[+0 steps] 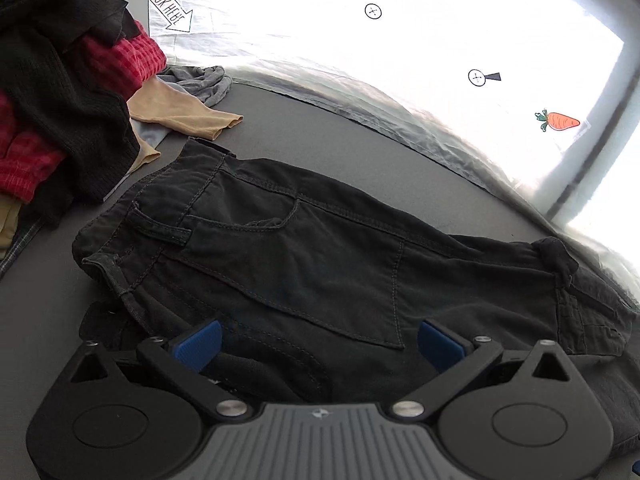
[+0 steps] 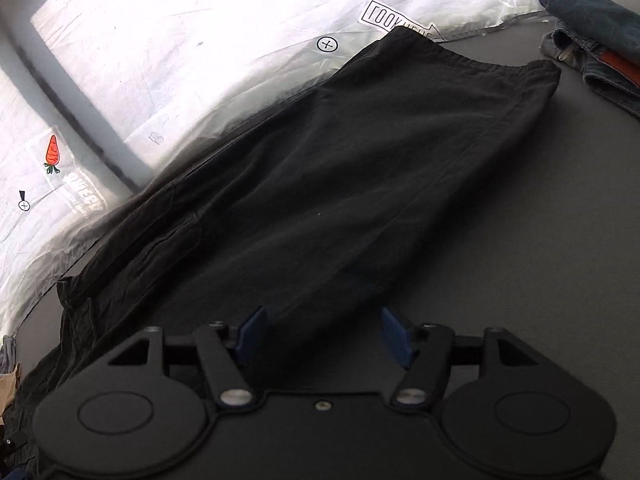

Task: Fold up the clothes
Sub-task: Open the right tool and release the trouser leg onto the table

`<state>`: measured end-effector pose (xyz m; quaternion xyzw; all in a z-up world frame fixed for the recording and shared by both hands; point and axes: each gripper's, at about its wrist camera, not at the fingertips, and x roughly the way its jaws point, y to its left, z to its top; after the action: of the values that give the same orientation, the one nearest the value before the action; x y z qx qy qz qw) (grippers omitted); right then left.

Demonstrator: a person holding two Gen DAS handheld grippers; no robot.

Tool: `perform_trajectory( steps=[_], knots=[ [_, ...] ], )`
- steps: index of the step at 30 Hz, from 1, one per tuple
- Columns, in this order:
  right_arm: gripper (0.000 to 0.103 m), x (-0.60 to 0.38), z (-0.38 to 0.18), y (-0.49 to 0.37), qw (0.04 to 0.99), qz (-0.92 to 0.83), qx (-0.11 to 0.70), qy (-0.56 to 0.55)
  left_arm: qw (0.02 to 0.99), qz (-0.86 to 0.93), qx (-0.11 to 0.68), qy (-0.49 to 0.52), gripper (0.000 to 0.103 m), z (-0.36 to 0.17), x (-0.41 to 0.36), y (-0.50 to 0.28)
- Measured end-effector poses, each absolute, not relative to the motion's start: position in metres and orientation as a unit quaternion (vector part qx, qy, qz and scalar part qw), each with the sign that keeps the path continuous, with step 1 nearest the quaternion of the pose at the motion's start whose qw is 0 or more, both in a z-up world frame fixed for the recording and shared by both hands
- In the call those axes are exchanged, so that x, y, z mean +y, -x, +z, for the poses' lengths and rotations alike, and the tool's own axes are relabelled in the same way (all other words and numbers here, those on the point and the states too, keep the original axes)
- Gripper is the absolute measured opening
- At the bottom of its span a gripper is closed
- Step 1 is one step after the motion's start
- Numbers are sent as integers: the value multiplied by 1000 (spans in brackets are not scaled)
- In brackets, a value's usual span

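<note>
Both grippers, left gripper (image 1: 320, 340) and right gripper (image 2: 322, 334), hover spread apart (empty) just over the black trousers (image 1: 320, 248).

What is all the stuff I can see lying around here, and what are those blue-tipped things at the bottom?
black trousers: one, black, laid out flat on the grey table, waist end towards the heap.
heap of clothes: one heap, dark knit, red check, tan and grey pieces, at the left of the left view.
folded jeans: one small stack, blue denim, far right of the right view.
white sheet: one, white with printed marks and a carrot sticker, along the table's far side.
left gripper: one, black with blue pads, open over the trousers.
right gripper: one, black with blue pads, open over a trouser leg.
</note>
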<state>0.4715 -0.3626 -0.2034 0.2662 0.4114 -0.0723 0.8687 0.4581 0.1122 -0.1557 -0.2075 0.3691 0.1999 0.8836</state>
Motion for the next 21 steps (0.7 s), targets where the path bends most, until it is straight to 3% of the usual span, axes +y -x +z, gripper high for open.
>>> perform_trajectory(
  steps=[9, 15, 21],
  knots=[
    [69, -402, -220, -453, 814, -115, 370, -432, 823, 264, 362, 348, 103, -168, 167, -410],
    [74, -394, -218, -449, 832, -117, 367, -399, 790, 314, 336, 405, 103, -179, 201, -397],
    [91, -378, -215, -464, 852, -107, 388, -335, 785, 326, 321, 418, 103, -185, 219, -400]
  ],
)
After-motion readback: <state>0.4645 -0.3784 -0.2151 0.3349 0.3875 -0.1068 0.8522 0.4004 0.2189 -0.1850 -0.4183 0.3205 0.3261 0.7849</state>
